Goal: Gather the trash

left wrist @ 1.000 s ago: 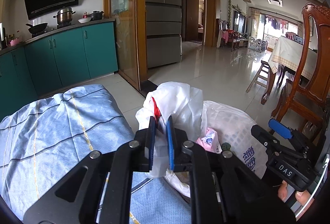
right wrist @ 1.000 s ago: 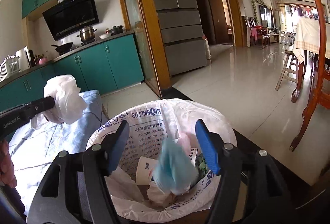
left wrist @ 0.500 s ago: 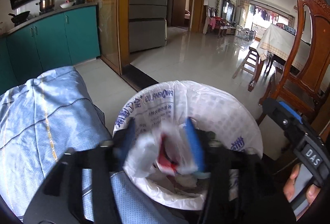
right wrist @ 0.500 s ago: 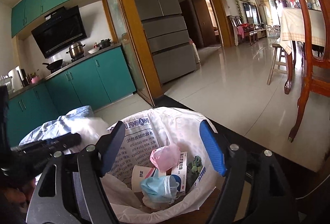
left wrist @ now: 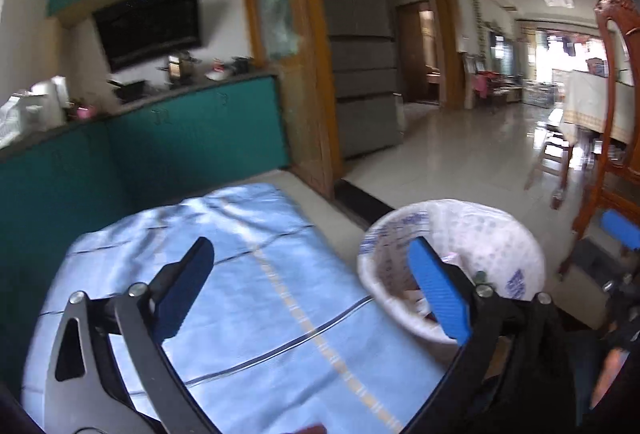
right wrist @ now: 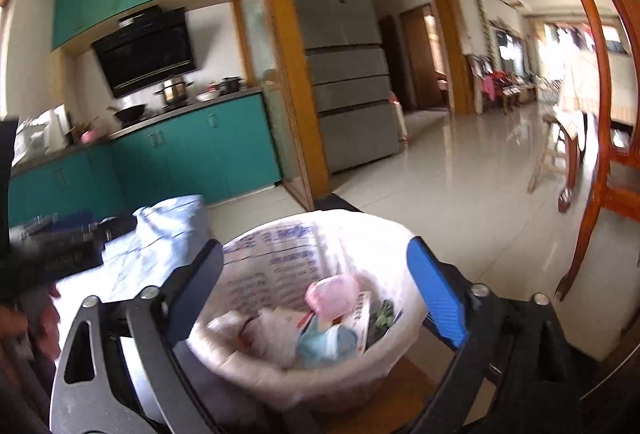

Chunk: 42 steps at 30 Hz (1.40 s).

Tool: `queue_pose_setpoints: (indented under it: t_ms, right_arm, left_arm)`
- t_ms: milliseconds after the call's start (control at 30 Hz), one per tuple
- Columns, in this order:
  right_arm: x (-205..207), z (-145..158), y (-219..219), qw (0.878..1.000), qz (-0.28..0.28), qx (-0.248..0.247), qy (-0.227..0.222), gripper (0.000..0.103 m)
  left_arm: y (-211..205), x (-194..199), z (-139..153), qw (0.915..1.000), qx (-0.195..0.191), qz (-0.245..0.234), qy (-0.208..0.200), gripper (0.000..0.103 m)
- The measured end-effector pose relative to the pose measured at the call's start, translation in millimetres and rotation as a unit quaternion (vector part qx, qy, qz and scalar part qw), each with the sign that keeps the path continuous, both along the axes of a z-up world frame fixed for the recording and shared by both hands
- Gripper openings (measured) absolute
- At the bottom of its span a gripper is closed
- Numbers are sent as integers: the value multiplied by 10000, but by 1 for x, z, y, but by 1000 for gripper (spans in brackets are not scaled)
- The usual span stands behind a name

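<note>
My left tool (left wrist: 308,294) is spread and empty over the blue cloth (left wrist: 248,314); my right tool (right wrist: 316,294) (also spread) brackets the bin (right wrist: 320,370), where the trash (right wrist: 316,330) sits.

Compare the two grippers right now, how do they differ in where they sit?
The left gripper hangs mostly over the blue checked tablecloth, with the lined trash bin off to its right; the right gripper frames that bin, looking down on the pink wrapper and blue mask inside. Both are wide open and empty, with blue pads.
</note>
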State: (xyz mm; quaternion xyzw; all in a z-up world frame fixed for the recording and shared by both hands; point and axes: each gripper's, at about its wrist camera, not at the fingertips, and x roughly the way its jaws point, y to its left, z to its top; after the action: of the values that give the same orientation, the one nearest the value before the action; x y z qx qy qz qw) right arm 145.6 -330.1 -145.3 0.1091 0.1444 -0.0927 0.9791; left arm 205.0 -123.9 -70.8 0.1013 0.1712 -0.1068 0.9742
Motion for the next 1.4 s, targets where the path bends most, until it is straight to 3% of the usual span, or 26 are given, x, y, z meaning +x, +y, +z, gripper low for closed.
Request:
queue_pose_setpoints:
  t_ms: [100, 233, 433, 567, 1400]
  right_arm:
    - [-28, 26, 22, 9989, 390, -187, -164, 100]
    - [-55, 58, 45, 9966, 695, -310, -311, 100]
    - [-88, 94, 68, 9954, 727, -565, -271, 100]
    - [-107, 108, 74, 9944, 748, -677, -320, 100]
    - [-132, 121, 76, 9934, 786, -671, -488, 100]
  left_arm:
    - [26, -41, 11, 9985, -101, 537, -56, 100]
    - [45, -80, 26, 9961, -120, 869, 116, 100]
    - [61, -117, 57, 9935, -331, 1049, 282, 100]
    - [63, -141, 78, 9926, -420, 1135, 90, 100]
    - [63, -166, 92, 9917, -367, 1232, -97, 100]
